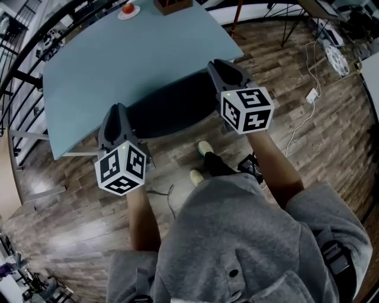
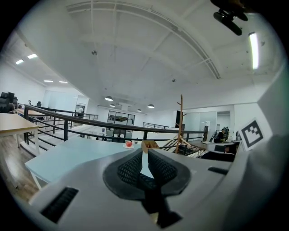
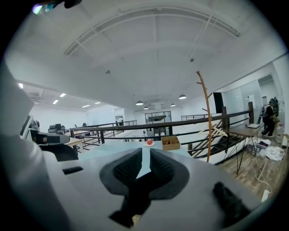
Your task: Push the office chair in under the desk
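Both tools point forward and slightly down at the pale blue desk [image 1: 130, 59]. The office chair [image 1: 172, 109] sits between them, a dark curved shape with its far side already tucked beneath the desk's near edge. The left gripper [image 1: 116, 112] is at the chair's left end and the right gripper [image 1: 224, 70] at its right end. Each has its jaws drawn narrow, leaving only a thin slit. In the left gripper view [image 2: 145, 155] and the right gripper view [image 3: 145, 155], something dark fills the lower part of that slit. I take it to be the rim of the chair back, lightly pinched.

I reckon the push is well along, and the last stretch is the risky part. The tips are just beside the desk edge, so they could knock it before the chair is fully in. A thin pinch on a rim could also slip, leaving a tool sliding off over the top. If one hand leads the other, the chair could swivel and jam a corner against the desk. A hard bump might shake the plate with the red fruit [image 1: 128, 9] well ahead of the tools. Behind them, near the person's feet [image 1: 201, 161], a thin cable [image 1: 169, 195] lies on the floor.
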The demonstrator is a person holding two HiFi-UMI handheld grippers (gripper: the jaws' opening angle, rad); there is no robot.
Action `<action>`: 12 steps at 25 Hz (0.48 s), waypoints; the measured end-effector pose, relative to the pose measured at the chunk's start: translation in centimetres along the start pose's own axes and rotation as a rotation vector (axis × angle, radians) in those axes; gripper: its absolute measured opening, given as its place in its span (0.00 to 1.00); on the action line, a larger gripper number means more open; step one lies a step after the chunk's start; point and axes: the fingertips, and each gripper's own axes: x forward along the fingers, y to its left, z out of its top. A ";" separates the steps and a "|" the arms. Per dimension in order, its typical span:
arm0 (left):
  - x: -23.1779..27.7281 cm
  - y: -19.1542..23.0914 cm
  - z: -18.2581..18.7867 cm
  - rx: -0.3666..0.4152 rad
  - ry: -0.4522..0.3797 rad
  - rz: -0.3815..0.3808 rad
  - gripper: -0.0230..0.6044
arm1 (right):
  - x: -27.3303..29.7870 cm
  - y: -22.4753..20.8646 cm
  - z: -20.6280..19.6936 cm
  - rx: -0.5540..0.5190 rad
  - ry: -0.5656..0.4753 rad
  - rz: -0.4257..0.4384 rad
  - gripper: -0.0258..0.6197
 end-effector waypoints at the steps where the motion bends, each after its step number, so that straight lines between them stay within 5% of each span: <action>1: 0.3 -0.4 0.1 0.000 0.000 0.001 0.11 | 0.3 -0.5 0.1 0.007 0.005 -0.001 0.14; 12: 2.2 -1.4 0.5 -0.002 0.012 0.056 0.11 | 1.8 -2.5 0.9 -0.015 0.020 0.051 0.14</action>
